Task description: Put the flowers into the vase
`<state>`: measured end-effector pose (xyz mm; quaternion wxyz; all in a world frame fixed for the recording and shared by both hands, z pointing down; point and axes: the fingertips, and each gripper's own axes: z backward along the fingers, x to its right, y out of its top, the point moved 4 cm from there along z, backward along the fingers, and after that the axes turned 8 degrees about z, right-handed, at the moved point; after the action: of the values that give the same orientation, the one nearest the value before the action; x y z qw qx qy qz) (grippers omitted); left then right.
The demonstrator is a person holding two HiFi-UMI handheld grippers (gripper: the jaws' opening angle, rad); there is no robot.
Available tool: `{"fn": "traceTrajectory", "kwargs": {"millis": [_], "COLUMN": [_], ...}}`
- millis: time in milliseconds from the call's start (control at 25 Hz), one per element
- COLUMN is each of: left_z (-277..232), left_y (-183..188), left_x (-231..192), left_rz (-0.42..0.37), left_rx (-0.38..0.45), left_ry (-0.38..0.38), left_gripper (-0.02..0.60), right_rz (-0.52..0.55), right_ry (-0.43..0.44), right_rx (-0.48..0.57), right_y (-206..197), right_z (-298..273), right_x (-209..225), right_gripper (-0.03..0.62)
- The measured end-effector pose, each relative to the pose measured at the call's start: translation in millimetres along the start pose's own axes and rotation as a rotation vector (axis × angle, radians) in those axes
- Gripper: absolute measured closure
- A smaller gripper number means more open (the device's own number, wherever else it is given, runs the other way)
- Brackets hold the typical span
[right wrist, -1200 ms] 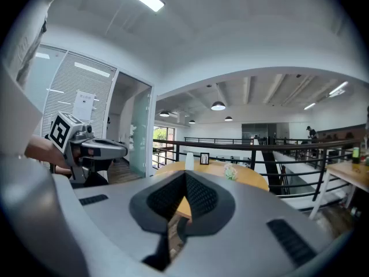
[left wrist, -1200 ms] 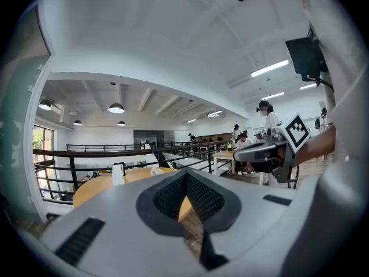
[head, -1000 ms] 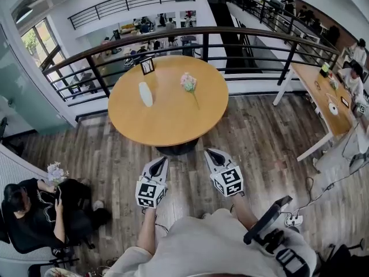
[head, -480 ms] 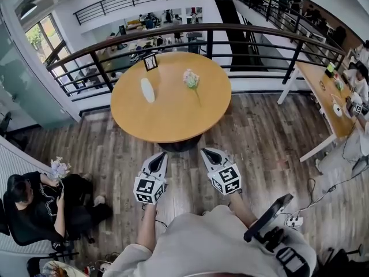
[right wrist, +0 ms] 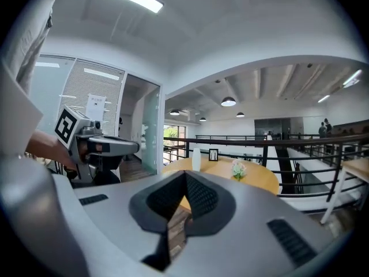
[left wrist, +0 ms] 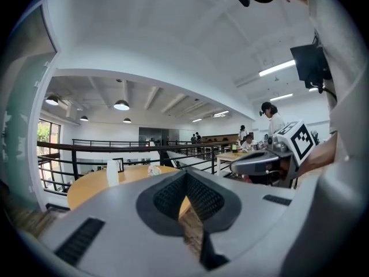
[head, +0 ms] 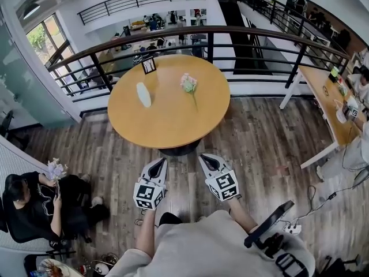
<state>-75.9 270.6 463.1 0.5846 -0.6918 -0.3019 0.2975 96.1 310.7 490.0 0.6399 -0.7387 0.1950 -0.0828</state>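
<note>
I count one round table (head: 167,126), and on it one white vase (head: 143,94), one sprig of flowers (head: 188,84) and one picture frame (head: 149,66). I have two grippers: the left gripper (head: 158,163) and the right gripper (head: 206,158). One seated person (head: 29,208) holds one more bunch of flowers (head: 55,169).

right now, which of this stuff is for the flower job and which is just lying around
For the job:
- flowers, lying on the round table
- white vase, upright on that table
- left gripper and right gripper, both shut and empty

Just about:
- picture frame at the table's far edge
- long desk at the right
- seated person at the left
</note>
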Motion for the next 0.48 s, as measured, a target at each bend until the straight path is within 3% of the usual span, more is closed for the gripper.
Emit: {"fn": "traceTrajectory", "kwargs": {"millis": [240,480], "left_z": [-12,-62], "left_y": [-11,-17], "left_x": [-7,-50], "left_rz": [0.018,0.030], "left_rx": [-0.038,-0.038], "left_ry": [-0.005,-0.031], "left_gripper": [0.575,0.575], "right_rz": [-0.042,-0.036], "right_ry": [-0.004,-0.004], "right_rx": [-0.020,-0.053], "right_y": [-12,-18], "right_z": [-13,-63], "right_x": [5,24], "right_gripper": [0.586,0.586]}}
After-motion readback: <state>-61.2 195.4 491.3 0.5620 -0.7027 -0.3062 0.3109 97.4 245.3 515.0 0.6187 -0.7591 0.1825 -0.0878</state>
